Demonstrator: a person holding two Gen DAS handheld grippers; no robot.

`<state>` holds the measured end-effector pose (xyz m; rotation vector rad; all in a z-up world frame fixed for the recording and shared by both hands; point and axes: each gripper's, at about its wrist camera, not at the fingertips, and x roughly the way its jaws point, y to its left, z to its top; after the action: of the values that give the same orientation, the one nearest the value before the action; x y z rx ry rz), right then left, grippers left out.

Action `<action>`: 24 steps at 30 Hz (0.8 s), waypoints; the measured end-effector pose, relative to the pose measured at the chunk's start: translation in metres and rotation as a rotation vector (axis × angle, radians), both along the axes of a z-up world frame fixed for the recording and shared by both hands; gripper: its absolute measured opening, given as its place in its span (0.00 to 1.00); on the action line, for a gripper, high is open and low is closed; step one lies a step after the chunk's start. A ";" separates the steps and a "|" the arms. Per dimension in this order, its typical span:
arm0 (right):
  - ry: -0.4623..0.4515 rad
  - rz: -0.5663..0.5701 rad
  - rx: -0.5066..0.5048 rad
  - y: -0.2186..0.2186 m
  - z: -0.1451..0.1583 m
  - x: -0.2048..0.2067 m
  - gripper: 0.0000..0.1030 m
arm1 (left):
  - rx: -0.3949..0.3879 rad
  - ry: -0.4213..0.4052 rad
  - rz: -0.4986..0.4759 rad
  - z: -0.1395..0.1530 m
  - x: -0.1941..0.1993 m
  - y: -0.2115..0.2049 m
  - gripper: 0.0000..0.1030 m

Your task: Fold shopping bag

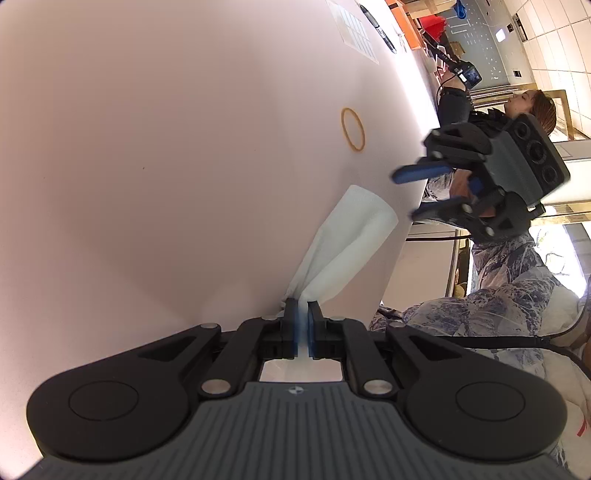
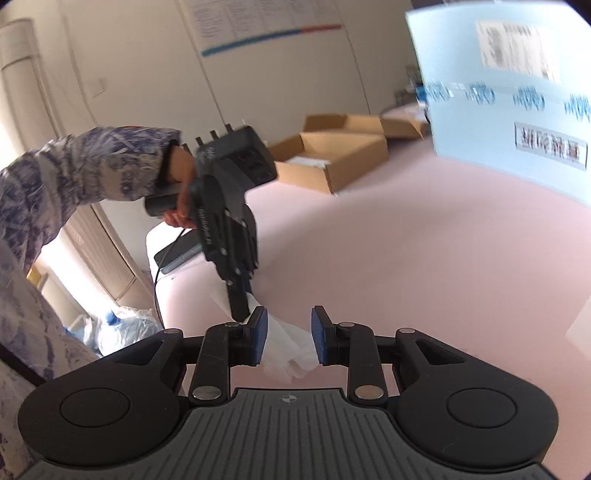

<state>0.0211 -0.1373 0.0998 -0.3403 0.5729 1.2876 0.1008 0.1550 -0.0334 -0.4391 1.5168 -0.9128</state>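
The white shopping bag (image 1: pixel 343 243) is folded into a narrow strip. It lies on the pale table (image 1: pixel 166 166) near its edge. My left gripper (image 1: pixel 302 314) is shut on one end of the strip. My right gripper (image 1: pixel 404 195) is open and hovers just beyond the strip's far end, apart from it. In the right wrist view the right gripper (image 2: pixel 289 334) is open, with the bag (image 2: pixel 286 345) below and between its blue pads (image 2: pixel 321 336). The left gripper (image 2: pixel 242 314) points down onto the bag there.
A tan rubber band (image 1: pixel 352 129) lies on the table beyond the bag. A gridded sheet (image 1: pixel 352 29) lies at the far end. A dark phone (image 2: pixel 177 251) lies at the table corner. Open cardboard boxes (image 2: pixel 332 155) sit further back. Another person (image 1: pixel 528 107) sits across.
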 end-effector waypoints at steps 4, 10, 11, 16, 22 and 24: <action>-0.368 0.122 -0.179 0.022 -0.013 -0.042 0.29 | -0.007 0.021 -0.029 -0.002 0.007 -0.003 0.06; -0.431 0.245 -0.283 0.043 -0.037 -0.033 0.28 | 0.006 -0.012 -0.025 0.004 0.004 -0.004 0.06; -0.440 0.253 -0.297 0.046 -0.040 -0.030 0.25 | 0.008 -0.016 -0.023 0.004 0.004 -0.004 0.06; -0.407 0.316 -0.339 0.052 -0.047 -0.023 0.19 | -0.006 -0.012 -0.025 0.002 0.005 -0.006 0.06; -0.420 0.317 -0.364 0.055 -0.056 -0.032 0.07 | 0.009 -0.043 -0.037 0.006 0.003 -0.007 0.06; -0.353 0.284 -0.358 0.056 -0.052 -0.027 0.06 | 0.067 -0.194 -0.067 0.024 -0.015 -0.020 0.06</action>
<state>-0.0057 -0.0809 0.0474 -0.9545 0.4604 1.3524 0.0862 0.1353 -0.0093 -0.2455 1.3863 -0.9264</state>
